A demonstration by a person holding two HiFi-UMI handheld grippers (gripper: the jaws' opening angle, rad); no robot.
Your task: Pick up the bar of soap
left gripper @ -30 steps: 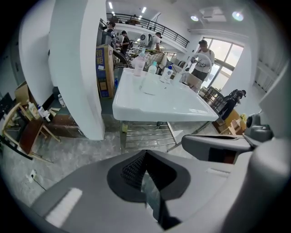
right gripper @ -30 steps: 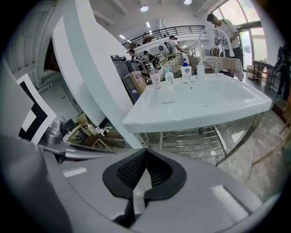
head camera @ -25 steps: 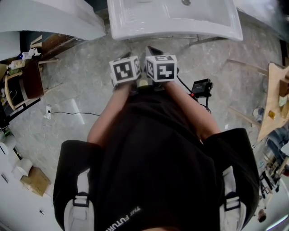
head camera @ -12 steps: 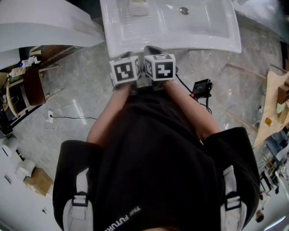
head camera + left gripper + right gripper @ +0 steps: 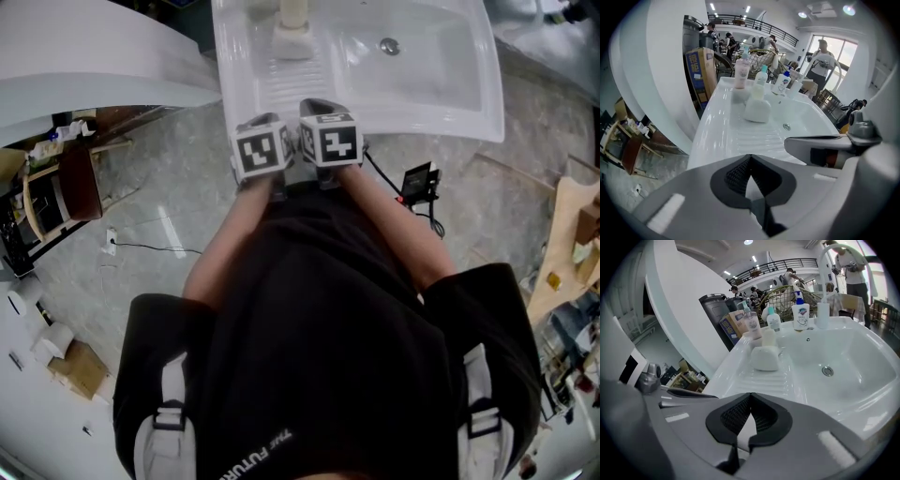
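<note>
The bar of soap point(image 5: 765, 358) is a white rounded block lying on the ribbed ledge at the left of a white sink point(image 5: 862, 352). The head view has the soap point(image 5: 292, 42) at the top, just beyond both grippers, and the left gripper view has the soap point(image 5: 757, 111) straight ahead. My left gripper point(image 5: 749, 158) and right gripper point(image 5: 750, 397) are held side by side over the sink's near rim point(image 5: 403, 117), both shut with nothing between the pads. From above I see mostly their marker cubes; only the right gripper point(image 5: 316, 105) shows its jaws.
Several pump bottles stand along the sink's back edge: a pink one point(image 5: 741, 74), a green-capped one point(image 5: 761, 77), a white one point(image 5: 800, 315). The drain point(image 5: 828, 371) lies in the basin. A large white curved tub point(image 5: 94, 56) is on the left. A black device point(image 5: 417, 180) with cable lies on the floor.
The view has moved forward over the sink: more of the basin shows and the soap has come into sight. Both grippers stay shut and side by side, nearer the sink rim.
</note>
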